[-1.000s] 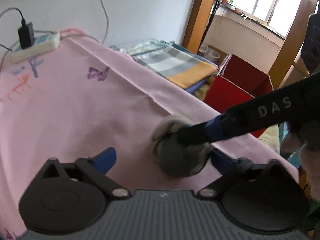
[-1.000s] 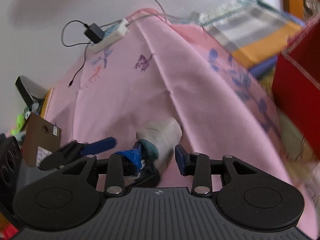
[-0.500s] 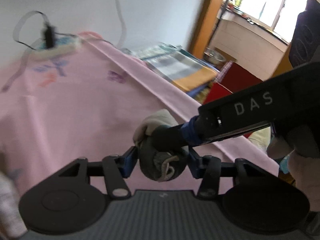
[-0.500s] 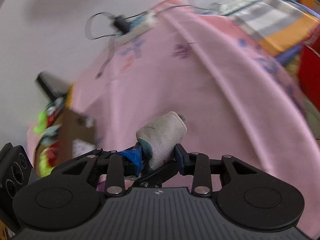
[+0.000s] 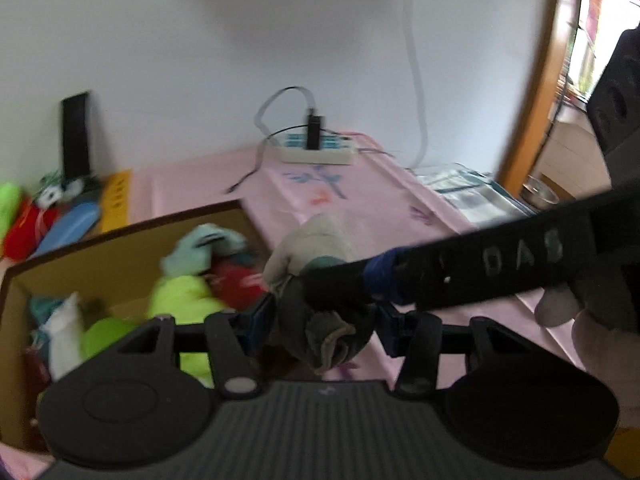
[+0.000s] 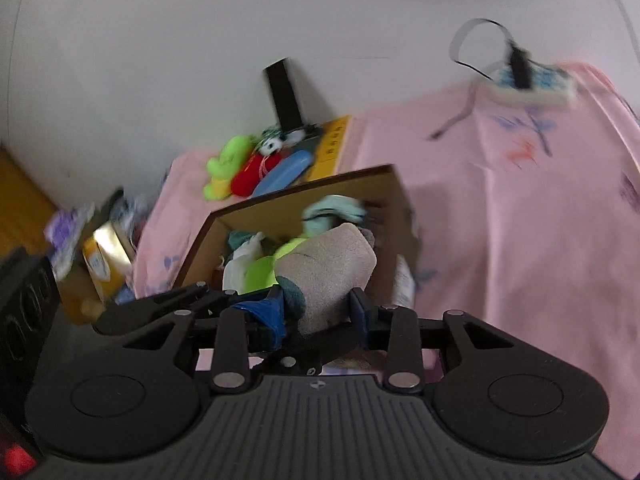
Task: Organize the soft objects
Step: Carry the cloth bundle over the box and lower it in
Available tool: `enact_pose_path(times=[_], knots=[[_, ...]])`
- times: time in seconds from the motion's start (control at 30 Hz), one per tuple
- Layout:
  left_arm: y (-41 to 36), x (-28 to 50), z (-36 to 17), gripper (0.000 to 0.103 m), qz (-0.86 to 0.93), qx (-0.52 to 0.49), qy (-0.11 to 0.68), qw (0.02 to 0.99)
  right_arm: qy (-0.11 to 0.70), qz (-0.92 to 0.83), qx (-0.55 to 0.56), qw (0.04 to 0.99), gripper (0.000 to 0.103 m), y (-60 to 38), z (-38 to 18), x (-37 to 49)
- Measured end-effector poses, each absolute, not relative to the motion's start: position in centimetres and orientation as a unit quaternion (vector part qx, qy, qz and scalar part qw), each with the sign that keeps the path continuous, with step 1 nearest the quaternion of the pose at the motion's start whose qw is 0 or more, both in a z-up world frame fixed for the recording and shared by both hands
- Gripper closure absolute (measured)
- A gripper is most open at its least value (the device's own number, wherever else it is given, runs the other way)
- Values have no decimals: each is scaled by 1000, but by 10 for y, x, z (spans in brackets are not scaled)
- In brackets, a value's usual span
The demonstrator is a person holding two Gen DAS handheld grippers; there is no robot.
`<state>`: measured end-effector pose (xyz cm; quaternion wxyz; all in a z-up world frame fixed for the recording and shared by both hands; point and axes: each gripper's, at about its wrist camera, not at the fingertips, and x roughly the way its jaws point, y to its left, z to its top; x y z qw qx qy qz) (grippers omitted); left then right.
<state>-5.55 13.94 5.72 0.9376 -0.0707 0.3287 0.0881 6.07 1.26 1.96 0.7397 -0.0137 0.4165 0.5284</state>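
Observation:
A rolled grey sock bundle [image 5: 320,316] hangs in the air, held from both sides. My left gripper [image 5: 324,322] is shut on its dark lower part, blue pads pressing either side. A right-gripper finger [image 5: 480,270] reaches in from the right across the roll. In the right wrist view my right gripper [image 6: 318,310] is shut on the same sock roll [image 6: 332,260], whose pale end sticks up and forward. Just beyond and below stands an open cardboard box [image 5: 120,226] [image 6: 304,188] holding several soft items in green, teal, white and red.
A pink cloth [image 5: 360,200] [image 6: 520,240] covers the surface. A power strip [image 5: 316,150] [image 6: 532,88] with cables lies by the wall. Soft toys [image 6: 240,168] and a black slab [image 5: 76,136] sit behind the box. Folded cloths [image 5: 472,196] lie right. A hand [image 5: 592,328] holds the right gripper.
My left gripper has shut on the sock roll, which lay on the cloth. Both grippers then lifted it and swung left, so the cardboard box has come into view beneath.

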Motion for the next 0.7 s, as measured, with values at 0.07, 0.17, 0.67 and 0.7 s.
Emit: enact_pose_path(times=[0.07,0.17,0.67,0.7], knots=[[152,-57,54,52,103,-72,333,934,407,534,-42,740,85,32,18,55],[167,-60,43,51,119,-74,346,928,407,537,-74,735,85,55,10,52],[197,-44,2,46,104,-97,402,905,467,498,-164,712,83,105,-42,60],[196,-46,5,37,105,-91,401,905,463,501,-162,713,83,103,-38,58]])
